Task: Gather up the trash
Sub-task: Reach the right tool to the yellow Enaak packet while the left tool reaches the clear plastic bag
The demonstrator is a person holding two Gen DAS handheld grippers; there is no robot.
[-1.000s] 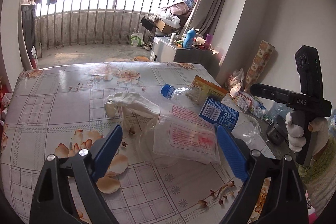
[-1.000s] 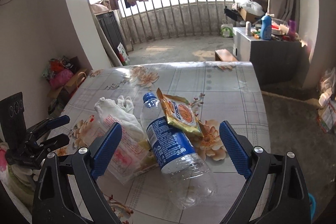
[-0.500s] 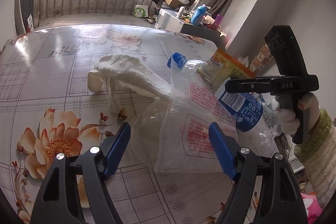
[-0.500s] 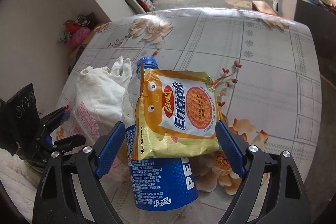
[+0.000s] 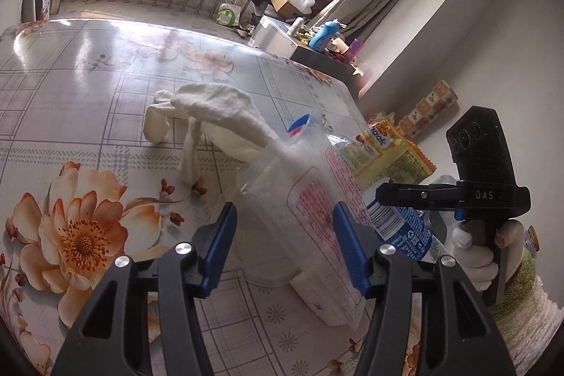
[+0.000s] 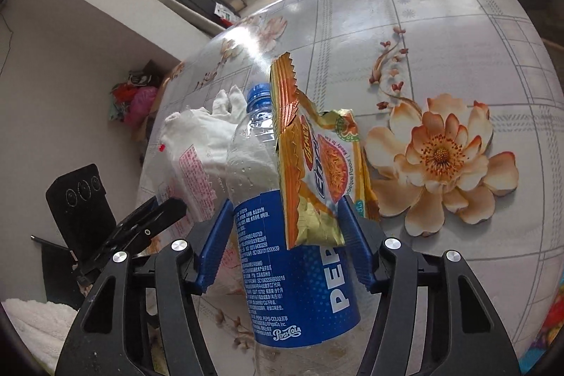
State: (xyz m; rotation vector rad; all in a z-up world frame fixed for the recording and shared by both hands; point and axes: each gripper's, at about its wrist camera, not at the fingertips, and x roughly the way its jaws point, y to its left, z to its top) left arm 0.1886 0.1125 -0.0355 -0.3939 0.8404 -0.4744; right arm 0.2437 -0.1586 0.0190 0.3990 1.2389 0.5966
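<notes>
So nothing is picked up yet. My left hand-held gripper [image 5: 283, 244] is closing around the plastic bag [image 5: 310, 217]. My right hand-held gripper [image 6: 285, 244] is closing around the bottle [image 6: 282, 235] and snack packet [image 6: 317, 171].

Blue-labelled bottle [image 6: 292, 252]; yellow-orange, seemingly crumpled wrapper [image 6: 317, 171].

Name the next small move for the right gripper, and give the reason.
Probably finish closing the right gripper on the Pepsi bottle. Its closing jaws already flank the bottle's blue label, and the snack packet lying on the bottle sits between them too, so one squeeze may catch both.
</notes>
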